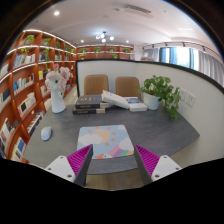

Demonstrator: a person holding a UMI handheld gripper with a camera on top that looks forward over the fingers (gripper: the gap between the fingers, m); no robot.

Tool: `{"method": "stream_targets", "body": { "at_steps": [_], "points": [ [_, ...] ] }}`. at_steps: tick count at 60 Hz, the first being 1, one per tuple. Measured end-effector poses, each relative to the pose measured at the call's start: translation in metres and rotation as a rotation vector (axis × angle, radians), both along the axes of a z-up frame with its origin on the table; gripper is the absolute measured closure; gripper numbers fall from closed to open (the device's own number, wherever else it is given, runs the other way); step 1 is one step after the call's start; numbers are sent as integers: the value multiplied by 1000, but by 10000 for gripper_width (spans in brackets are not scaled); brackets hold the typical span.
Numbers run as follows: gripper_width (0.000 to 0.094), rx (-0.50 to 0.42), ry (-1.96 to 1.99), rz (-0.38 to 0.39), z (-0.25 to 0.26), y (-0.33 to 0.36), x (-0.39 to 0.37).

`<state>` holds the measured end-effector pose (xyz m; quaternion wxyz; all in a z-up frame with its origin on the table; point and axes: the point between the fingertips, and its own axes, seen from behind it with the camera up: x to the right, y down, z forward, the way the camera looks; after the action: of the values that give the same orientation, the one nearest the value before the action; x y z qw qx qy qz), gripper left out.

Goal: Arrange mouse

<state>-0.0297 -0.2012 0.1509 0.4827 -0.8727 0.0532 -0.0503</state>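
A small white mouse (46, 132) lies on the grey table (150, 128) at its left side, well ahead and left of my fingers. A colourful mouse mat (106, 140) lies flat just ahead of my fingers, between their lines. My gripper (113, 160) is open and empty, its pink pads (80, 159) wide apart above the table's near edge.
A stack of books (90, 103) and an open book (122, 100) lie at the table's far side. A white vase with flowers (57, 98) stands at the left, a potted plant (160, 93) at the right. Two chairs (96, 84) stand behind. Bookshelves (18, 95) line the left wall.
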Motion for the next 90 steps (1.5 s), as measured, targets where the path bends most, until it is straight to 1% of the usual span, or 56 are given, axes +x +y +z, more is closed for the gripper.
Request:
{"method": "stream_targets", "body": {
  "at_steps": [6,13,23,30,37,43,60,63,67,68,69,72,74,84,88,90],
  "points": [
    [112,-79,29,64,-48,-8,-54],
    [109,-165,58,140,-91,-15,-118],
    [109,-236,102,245,-132,-3,-213],
    [107,-263,117,294,-149,22,-269],
    [103,-274,121,327,-159,61,-312],
    [101,-270,118,337,-163,100,-335],
    [124,-245,106,317,-166,196,-371],
    [174,-244,94,319,-167,206,-374],
    [287,-243,78,321,-169,217,-374],
    [330,-245,69,320,-170,219,-373],
    [411,-245,55,321,-170,220,-372],
    [423,-255,41,333,-171,220,-372],
    [448,-265,49,324,-170,219,-372],
    [602,-290,80,334,-170,218,-372],
    [604,-322,90,353,-167,214,-371],
    [603,-309,87,374,-156,216,-369]
  ]
}}
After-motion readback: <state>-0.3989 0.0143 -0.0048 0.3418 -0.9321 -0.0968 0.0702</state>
